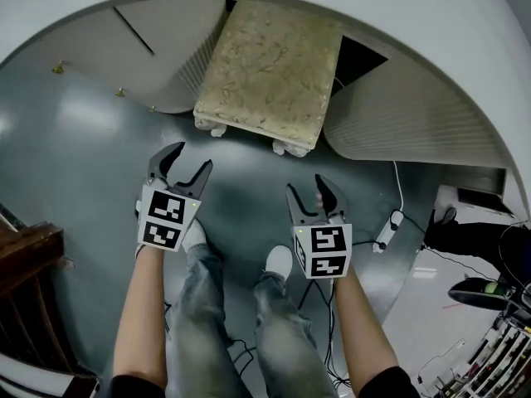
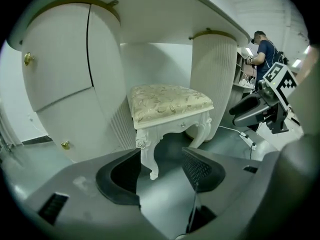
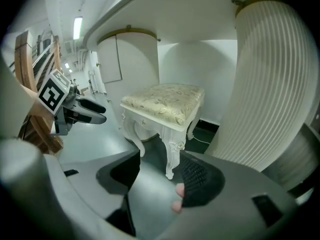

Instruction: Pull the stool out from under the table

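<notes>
The stool [image 1: 270,73] stands upright on the floor [image 1: 75,164]. Its long axis seems to run away from the person. Its far end is tucked under the white tabletop [image 1: 415,23], between a smooth pedestal [image 1: 158,48] and a ribbed pedestal [image 1: 398,114], and its near carved legs [image 1: 286,148] are out in the open. The left gripper [image 1: 187,161] and right gripper [image 1: 308,187] bear square markers [image 1: 163,218]. Both hang just short of the stool, fingers spread and empty.
</notes>
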Motion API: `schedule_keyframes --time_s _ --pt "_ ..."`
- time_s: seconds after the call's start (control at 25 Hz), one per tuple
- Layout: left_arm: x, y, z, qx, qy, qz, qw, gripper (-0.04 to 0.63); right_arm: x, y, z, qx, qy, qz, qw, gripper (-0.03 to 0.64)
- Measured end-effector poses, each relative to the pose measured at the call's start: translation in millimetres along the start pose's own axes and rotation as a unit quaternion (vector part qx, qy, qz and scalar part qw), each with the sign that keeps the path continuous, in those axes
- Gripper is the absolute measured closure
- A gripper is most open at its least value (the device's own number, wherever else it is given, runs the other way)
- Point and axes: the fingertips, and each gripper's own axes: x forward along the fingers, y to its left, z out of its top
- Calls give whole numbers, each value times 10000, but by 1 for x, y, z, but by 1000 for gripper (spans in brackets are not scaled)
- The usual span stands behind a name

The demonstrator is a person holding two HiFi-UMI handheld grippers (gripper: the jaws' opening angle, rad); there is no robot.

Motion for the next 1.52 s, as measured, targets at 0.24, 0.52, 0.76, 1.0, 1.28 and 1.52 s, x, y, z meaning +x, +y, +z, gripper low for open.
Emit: schedule_keyframes --time_s 0.24,0.52,0.76,1.0,1.28,1.52 --pt "45 21 -17 160 72 110 9998 341 44 -15 -10 28 -68 -166 9998 311" --pt "85 41 -20 645 108 57 9978 324 80 -27 -11 -156 -178 -304 9993 308" --pt "104 42 -19 833 102 -112 9964 322 98 -34 -5 -383 -244 -397 9982 307" --pt "120 43 -14 983 104 -51 9951 322 108 -41 -2 -659 -177 -482 9965 307" --pt "120 44 -14 1204 163 -1 9926 335 113 -41 -1 -911 -89 -387 9951 304" --pt "119 43 -15 1170 224 16 9929 341 112 -42 -4 -952 23 -332 9949 308"
